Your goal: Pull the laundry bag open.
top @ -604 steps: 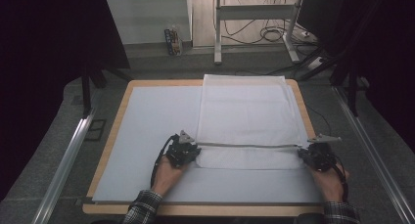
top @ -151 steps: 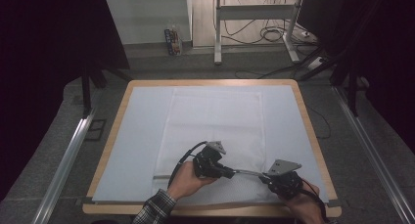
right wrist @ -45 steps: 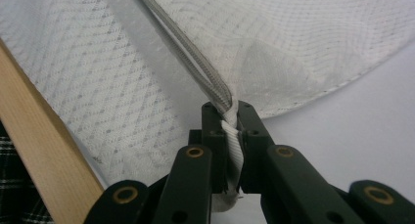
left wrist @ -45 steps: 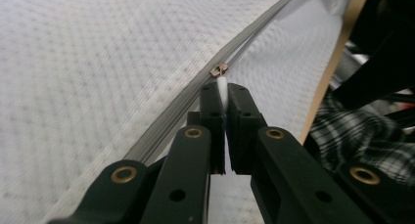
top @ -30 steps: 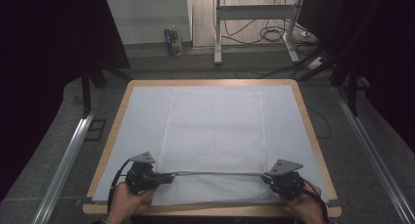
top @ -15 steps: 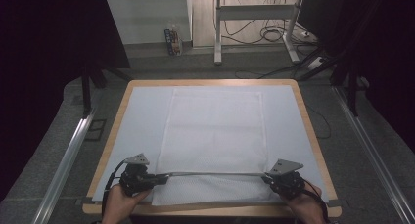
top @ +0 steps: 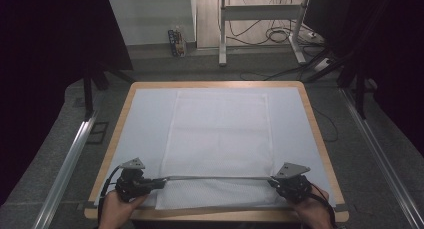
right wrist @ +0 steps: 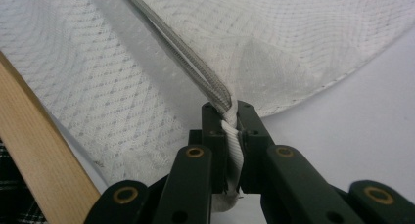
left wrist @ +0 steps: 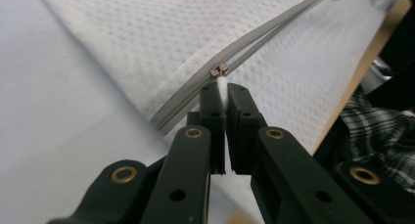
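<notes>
- Left gripper [left wrist: 221, 94] clamped on the zipper pull [left wrist: 221, 82]; slider [left wrist: 218, 70] blurred
- Right gripper [right wrist: 230, 111] pinches the cover [top: 220, 139] at the zipper's [top: 215, 177] end; its corner hidden between the jaws

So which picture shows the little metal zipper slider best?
The left gripper view: the small brass-coloured metal zipper slider sits sharp on the grey zipper, just past the shut left gripper. The high view gives no clear slider. The right gripper view shows the zipper's other end.
</notes>
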Demonstrator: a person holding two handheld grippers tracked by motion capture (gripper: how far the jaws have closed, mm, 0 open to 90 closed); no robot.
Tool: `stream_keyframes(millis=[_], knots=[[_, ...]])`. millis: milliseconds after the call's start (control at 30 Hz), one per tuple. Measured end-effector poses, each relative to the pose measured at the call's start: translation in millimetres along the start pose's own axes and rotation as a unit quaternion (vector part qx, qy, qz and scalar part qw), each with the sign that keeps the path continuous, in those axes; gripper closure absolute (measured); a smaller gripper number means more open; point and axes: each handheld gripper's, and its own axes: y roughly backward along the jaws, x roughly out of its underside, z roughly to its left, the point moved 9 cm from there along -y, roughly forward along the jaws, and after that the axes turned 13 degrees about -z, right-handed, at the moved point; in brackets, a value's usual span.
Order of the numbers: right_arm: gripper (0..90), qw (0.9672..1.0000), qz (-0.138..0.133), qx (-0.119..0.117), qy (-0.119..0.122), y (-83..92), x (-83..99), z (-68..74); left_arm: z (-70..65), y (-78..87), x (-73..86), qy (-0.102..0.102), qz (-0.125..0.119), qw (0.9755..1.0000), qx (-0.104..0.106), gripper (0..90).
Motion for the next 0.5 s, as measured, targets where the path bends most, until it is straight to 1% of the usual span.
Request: stream_keyframes(millis=[33,67,100,167,200,233,267,300,333,500], knots=[[84.2,1.0,0.0,0.001,0.0,-0.1,0.1,-0.1,0.3,0.6,-0.1,0.001,-0.002,1.0,0.001,87.2],[84.2,1.0,0.0,0.0,0.0,-0.1,0.1,0.2,1.1,1.2,0.2,-0.001,0.0,1.0,-0.004,87.3],[84.2,1.0,0.0,0.0,0.0,-0.1,0.1,0.2,1.1,1.2,0.2,-0.001,0.0,1.0,-0.004,87.3],[84.2,1.0,0.002,0.001,0.003,-0.1,0.1,0.6,4.2,2.5,1.8,-0.007,0.005,0.9998,-0.02,87.3],[84.2,1.0,0.002,0.002,0.004,-0.2,0.1,0.4,5.2,3.2,2.2,-0.007,0.005,0.9997,-0.022,87.3],[84.2,1.0,0.003,0.001,0.004,0.0,0.2,0.3,5.5,4.0,2.2,-0.004,0.002,0.9998,-0.019,87.3],[84.3,1.0,0.002,0.0,0.004,0.1,0.0,0.5,6.7,4.8,2.2,-0.005,0.002,0.9997,-0.024,87.3],[84.3,1.0,0.002,0.0,0.004,0.1,0.0,0.5,6.7,4.8,2.2,-0.005,0.002,0.9997,-0.024,87.3],[84.3,1.0,0.003,0.005,0.007,0.2,0.1,-0.1,9.9,7.0,2.9,-0.009,0.004,0.9993,-0.036,87.3],[84.3,1.0,0.002,0.005,0.003,1.1,0.5,-1.3,14.6,13.1,3.1,-0.003,-0.004,0.9992,-0.041,87.3]])
